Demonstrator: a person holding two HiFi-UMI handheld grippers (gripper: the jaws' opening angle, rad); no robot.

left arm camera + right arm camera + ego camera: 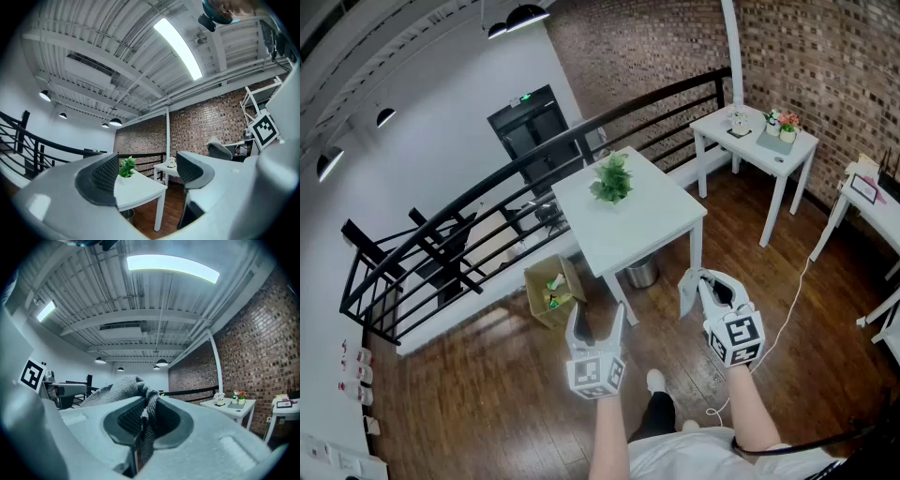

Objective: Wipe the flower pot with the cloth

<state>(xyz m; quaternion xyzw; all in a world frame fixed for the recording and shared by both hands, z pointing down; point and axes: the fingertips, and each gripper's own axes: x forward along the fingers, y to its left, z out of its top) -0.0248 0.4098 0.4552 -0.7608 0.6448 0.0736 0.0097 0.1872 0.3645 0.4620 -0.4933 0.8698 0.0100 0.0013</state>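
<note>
A small green plant in a white flower pot stands on a white square table, ahead of both grippers. In the left gripper view the flower pot shows between the jaws, far off. My left gripper hangs over the wooden floor in front of the table, its jaws apart with nothing between them. My right gripper is near the table's front right corner, shut on a grey cloth. The cloth bunches above the pinched pads and hangs down between them.
A second white table with small flowers stands against the brick wall at the right. A cardboard box and a metal bin sit by the near table. A black railing runs behind it. A white cable trails on the floor.
</note>
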